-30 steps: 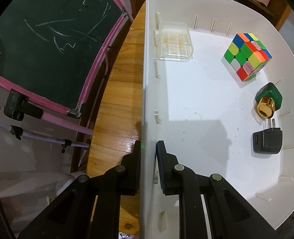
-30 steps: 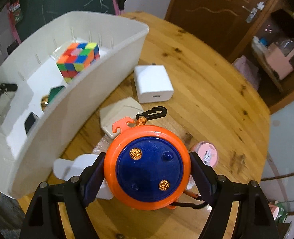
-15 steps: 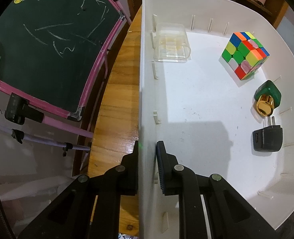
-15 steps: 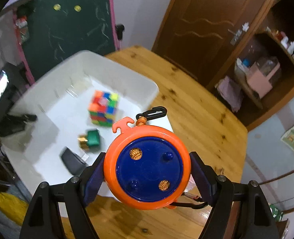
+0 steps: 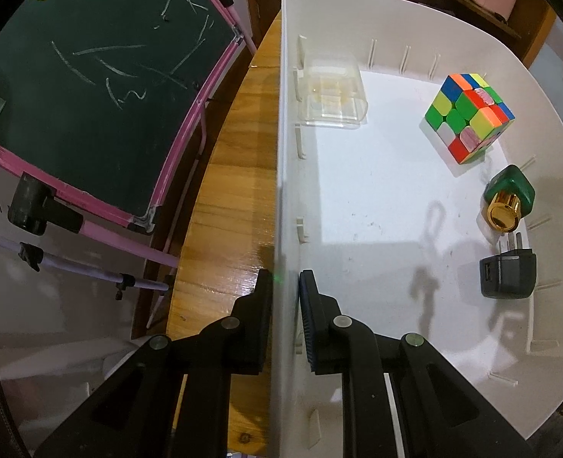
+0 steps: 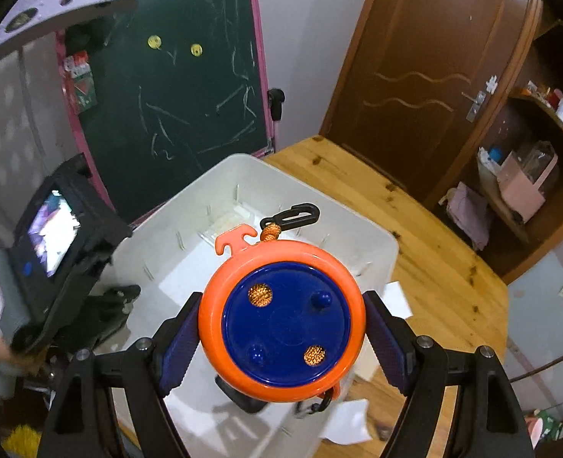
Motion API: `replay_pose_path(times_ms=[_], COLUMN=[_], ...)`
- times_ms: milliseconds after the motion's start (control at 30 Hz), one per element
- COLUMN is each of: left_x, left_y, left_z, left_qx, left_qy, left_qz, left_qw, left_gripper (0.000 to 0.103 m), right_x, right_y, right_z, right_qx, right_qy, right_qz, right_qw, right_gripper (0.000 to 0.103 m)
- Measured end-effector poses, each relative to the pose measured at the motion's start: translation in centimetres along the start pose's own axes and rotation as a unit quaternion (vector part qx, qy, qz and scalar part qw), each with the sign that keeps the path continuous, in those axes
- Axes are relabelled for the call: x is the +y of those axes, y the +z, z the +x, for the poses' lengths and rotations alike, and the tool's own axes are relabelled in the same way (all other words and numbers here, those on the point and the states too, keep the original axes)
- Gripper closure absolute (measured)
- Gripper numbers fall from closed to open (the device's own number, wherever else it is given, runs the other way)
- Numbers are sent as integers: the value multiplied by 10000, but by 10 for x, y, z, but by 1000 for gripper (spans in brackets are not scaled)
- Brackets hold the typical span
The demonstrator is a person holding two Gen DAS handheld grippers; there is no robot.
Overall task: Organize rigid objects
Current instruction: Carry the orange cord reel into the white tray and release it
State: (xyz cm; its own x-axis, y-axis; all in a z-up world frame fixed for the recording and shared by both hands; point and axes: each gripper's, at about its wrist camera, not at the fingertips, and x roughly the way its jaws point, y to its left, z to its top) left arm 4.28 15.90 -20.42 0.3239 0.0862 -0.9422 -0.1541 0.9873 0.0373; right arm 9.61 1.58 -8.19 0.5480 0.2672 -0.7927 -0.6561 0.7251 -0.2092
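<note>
My right gripper (image 6: 281, 332) is shut on a round orange and blue cord reel (image 6: 283, 322) with a black clip, held above the white bin (image 6: 373, 244). My left gripper (image 5: 285, 301) is shut on the bin's left wall (image 5: 281, 198), one finger inside and one outside. Inside the bin lie a clear plastic box (image 5: 331, 93), a colourful puzzle cube (image 5: 468, 116), a green and gold object (image 5: 508, 200) and a black plug adapter (image 5: 508, 273). The reel's shadow falls on the bin floor (image 5: 377, 191).
The bin stands on a round wooden table (image 6: 415, 229). A green chalkboard with a pink frame (image 5: 90, 76) stands left of the table. White items (image 6: 396, 294) lie on the table by the bin's right side. A brown door (image 6: 434, 57) and shelves are behind.
My right gripper has lifted the reel from table level beside the bin to above the bin. The left gripper keeps its hold on the bin wall.
</note>
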Motion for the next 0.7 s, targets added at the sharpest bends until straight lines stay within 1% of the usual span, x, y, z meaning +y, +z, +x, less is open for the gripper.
replay_pose_path(times_ms=[100,200,367,467,700], left_x=[0,-2,-5,-7,-8], left_y=[0,-1,-2,-2,-2], left_z=[-1,-1,-2,-4,-4], left_qx=[-20,-38,-60,-64,-61], left_qy=[15,23,54,65,74], left_qz=[29,41,92,109,113], left_qw=[10000,10000,9999,9999,9999], left_gripper=[85,85,85,85,84], right_x=[6,12,17,21,30], right_y=[1,2,2,2,6], right_z=[27,50,91,101,105], right_qx=[176,330,758,877,915], right_qy=[68,27,44,1,-141], right_qz=[131,199,440,429,200], right_qw=[9997,9993,9961,9952,9955], right_gripper=[22,22,22,22,22])
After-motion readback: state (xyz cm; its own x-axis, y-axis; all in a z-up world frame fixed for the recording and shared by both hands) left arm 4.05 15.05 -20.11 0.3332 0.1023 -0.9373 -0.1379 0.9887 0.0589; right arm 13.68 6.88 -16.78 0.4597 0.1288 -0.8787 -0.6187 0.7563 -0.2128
